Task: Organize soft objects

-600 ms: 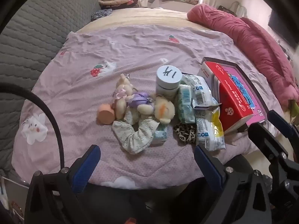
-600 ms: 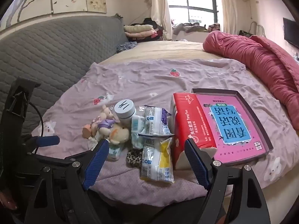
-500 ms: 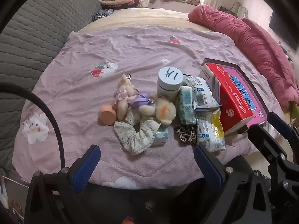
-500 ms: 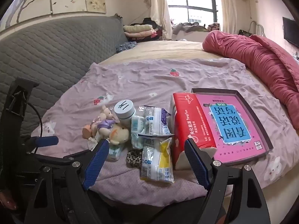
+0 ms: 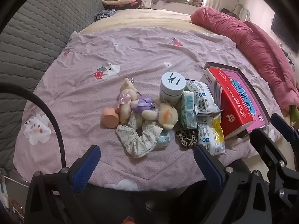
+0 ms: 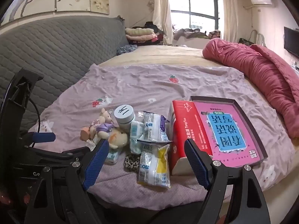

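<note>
Both claws, left gripper (image 5: 146, 155) and right gripper (image 6: 146, 150), hang wide open holding nothing. Just ahead of them the plush toys (image 5: 147, 106), floral scrunchie (image 5: 139, 140) and tissue packs (image 6: 154, 165) sit jumbled, so we reckon nothing's sorted yet.

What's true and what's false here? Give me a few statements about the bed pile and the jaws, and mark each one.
1. The white jar stands upright with its lid on. True.
2. The left gripper holds the floral scrunchie. False: its jaws are open and empty.
3. The red tissue pack leans against the pink box. True.
4. The leopard scrunchie lies on the red blanket. False: it lies on the purple sheet.
5. The right gripper is open. True.
</note>
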### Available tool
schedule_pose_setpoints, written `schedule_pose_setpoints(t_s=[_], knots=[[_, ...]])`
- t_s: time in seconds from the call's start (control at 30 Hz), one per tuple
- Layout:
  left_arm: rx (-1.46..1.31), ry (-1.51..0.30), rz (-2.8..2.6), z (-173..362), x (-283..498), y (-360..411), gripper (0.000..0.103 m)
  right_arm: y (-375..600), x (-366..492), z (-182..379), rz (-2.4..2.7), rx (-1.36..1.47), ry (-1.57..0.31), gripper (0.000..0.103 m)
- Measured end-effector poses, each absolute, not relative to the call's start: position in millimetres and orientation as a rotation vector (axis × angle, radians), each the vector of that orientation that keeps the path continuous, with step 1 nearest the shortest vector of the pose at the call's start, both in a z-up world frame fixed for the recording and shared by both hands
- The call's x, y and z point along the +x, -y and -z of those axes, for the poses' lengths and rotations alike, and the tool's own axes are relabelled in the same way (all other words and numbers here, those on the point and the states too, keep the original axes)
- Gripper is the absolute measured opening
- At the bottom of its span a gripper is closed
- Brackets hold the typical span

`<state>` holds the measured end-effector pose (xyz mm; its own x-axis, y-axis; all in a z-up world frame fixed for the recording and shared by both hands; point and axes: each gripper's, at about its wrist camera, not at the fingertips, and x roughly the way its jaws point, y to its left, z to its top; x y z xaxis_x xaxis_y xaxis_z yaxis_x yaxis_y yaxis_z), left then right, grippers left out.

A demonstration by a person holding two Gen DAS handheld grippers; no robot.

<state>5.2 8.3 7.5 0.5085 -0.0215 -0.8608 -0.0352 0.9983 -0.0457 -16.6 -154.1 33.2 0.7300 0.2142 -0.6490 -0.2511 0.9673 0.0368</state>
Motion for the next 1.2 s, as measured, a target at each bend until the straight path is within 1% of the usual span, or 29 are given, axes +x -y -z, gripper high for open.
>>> schedule_pose_setpoints(t_s=[1.2], knots=[[-0.058, -1.045, 0.009, -11.4, 5.6, -8.1, 0.101, 156.1, -14.2, -35.5, -0.246, -0.043, -0.720, 0.083]])
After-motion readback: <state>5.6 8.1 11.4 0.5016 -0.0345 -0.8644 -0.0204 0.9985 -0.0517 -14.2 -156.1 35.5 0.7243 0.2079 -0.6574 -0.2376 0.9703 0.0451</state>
